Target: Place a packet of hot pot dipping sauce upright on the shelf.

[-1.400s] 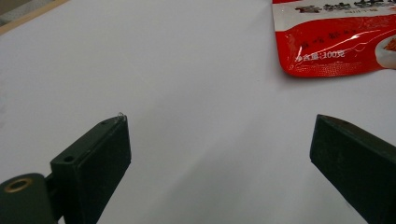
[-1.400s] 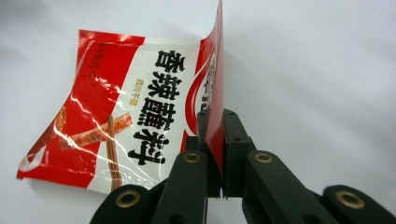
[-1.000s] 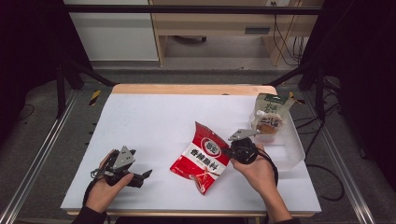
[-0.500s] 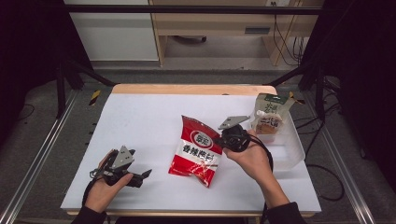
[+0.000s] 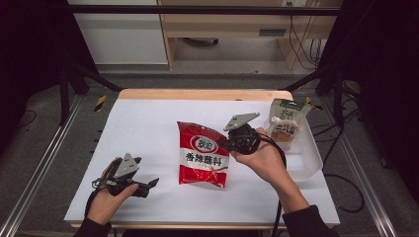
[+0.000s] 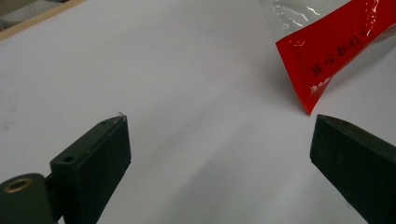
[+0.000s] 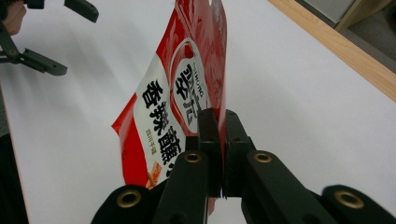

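The right tool [image 5: 228,143] had its jaws pressed together on the edge of the red seasoning packet [image 5: 203,154], pinching it; in the right gripper view the foil ran edge-on between the two pads [image 7: 209,122] so the grip point itself was hard to see. The packet hung out ahead of that tool, slanting down, and whether its lower corner touched the white counter [image 5: 148,128] I could not tell. The hand [image 5: 264,160] behind the tool covered part of it, and the packet's small print was too fine to read.

The left tool [image 5: 150,183] rested low over the counter with jaws spread and nothing between them. In the left gripper view, ahead of it and off toward one jaw, a red corner of the packet [image 6: 327,51] showed, the rest cut off by the frame.

Beyond the right tool sat a clear plastic tub [image 5: 309,158] holding an upright pouch [image 5: 285,123] with a green top; the tub's walls were faint against the counter.
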The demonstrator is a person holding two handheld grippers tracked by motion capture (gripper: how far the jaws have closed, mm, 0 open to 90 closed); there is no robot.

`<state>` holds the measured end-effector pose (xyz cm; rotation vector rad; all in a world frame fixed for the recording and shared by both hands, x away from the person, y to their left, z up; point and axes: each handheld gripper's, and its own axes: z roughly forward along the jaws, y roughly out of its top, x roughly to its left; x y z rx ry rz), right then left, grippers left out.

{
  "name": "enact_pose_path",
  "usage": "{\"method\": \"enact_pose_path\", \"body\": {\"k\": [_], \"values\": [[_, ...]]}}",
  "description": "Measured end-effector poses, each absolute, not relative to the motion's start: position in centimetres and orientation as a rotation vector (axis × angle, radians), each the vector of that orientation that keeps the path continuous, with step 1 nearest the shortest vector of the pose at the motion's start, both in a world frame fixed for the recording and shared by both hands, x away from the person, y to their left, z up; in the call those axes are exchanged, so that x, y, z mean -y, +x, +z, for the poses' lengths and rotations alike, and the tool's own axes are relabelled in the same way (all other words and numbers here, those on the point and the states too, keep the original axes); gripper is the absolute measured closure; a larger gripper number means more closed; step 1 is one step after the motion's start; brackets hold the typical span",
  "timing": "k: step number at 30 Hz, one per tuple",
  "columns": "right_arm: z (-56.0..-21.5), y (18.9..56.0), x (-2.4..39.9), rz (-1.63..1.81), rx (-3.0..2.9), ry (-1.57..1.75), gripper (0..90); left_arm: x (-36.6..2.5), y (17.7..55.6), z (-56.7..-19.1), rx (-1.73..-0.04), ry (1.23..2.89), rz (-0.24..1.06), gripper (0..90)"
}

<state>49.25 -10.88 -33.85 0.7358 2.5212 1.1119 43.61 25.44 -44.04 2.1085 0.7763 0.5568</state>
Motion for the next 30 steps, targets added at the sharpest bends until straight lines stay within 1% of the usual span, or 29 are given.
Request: {"method": "enact_pose_path", "body": {"k": [7,13,23,30], "values": [[-32.2,49.1,10.2,1.104,-2.554,0.648,89.7,-25.5,43.7,-42.1,-0.753,2.074,0.557,5.1],[-31.0,48.9,9.6,1.084,-2.57,0.583,89.7,-24.9,43.8,-40.6,-0.713,2.097,0.552,6.0],[-30.0,48.5,8.5,1.064,-2.608,0.488,89.8,-23.8,44.5,-37.8,-0.665,2.078,0.548,10.3],[-29.6,48.3,8.0,1.048,-2.622,0.445,89.8,-23.5,44.8,-36.9,-0.651,2.065,0.533,12.5]]}}
